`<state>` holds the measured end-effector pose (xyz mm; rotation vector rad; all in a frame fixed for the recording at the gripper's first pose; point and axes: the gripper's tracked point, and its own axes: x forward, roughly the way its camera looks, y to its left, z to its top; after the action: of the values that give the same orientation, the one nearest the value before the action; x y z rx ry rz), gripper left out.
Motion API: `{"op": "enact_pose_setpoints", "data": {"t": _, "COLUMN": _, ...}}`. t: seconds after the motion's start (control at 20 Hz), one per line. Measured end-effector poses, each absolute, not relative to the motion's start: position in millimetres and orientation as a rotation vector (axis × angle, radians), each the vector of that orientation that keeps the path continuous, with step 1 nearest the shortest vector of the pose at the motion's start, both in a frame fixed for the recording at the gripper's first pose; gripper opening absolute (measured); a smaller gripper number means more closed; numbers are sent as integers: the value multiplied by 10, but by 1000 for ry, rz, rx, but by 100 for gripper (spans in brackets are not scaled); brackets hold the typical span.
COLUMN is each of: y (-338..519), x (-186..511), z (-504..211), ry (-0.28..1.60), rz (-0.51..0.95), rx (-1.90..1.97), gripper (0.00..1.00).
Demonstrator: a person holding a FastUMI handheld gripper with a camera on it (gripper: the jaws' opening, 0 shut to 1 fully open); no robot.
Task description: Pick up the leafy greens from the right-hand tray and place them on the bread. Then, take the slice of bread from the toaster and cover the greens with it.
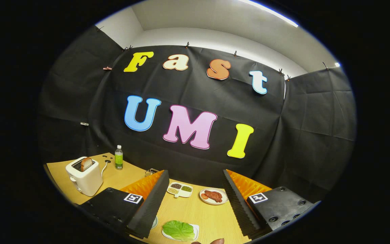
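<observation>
Black ribbed fingers [147, 206] of the gripper [195, 203] stand wide apart above the wooden table [198, 213], holding nothing; near, between them, the leafy greens [178, 230] lie on a white tray [195, 234]; farther off sit a plate of meat [214, 196] and a divided dish [179, 189] (seeds or grains); far left, the white toaster [84, 176] holds the bread slice [86, 163], beside a green bottle [118, 157].

The claw [195, 206] hangs spread wide above the desk [195, 211], leafy greens [178, 230] on their tray [195, 231] between its fingers. A bread slice [86, 163] stands in the toaster [84, 176] far left.
</observation>
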<state>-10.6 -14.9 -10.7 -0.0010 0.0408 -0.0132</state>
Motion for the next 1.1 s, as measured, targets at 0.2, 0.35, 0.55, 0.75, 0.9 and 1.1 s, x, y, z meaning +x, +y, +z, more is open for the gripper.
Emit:
{"op": "enact_pose_setpoints", "data": {"t": 0.2, "y": -114, "x": -71, "z": -282, "ry": 79, "rz": 60, "rx": -16, "gripper": 97}}
{"op": "enact_pose_setpoints", "data": {"t": 0.35, "y": -130, "x": -61, "z": -557, "ry": 143, "rz": 132, "rx": -11, "gripper": 97}}
{"op": "enact_pose_setpoints", "data": {"t": 0.55, "y": -178, "x": -52, "z": -1023, "ry": 224, "rz": 194, "rx": -1, "gripper": 97}}
{"op": "enact_pose_setpoints", "data": {"t": 0.75, "y": -70, "x": -31, "z": -1770, "ry": 377, "rz": 300, "rx": -17, "gripper": 97}}
{"op": "enact_pose_setpoints", "data": {"t": 0.9, "y": 65, "x": -43, "z": -2390, "ry": 500, "rz": 373, "rx": -32, "gripper": 96}}
{"op": "enact_pose_setpoints", "data": {"t": 1.1, "y": 226, "x": -64, "z": -3052, "ry": 619, "rz": 438, "rx": -29, "gripper": 92}}
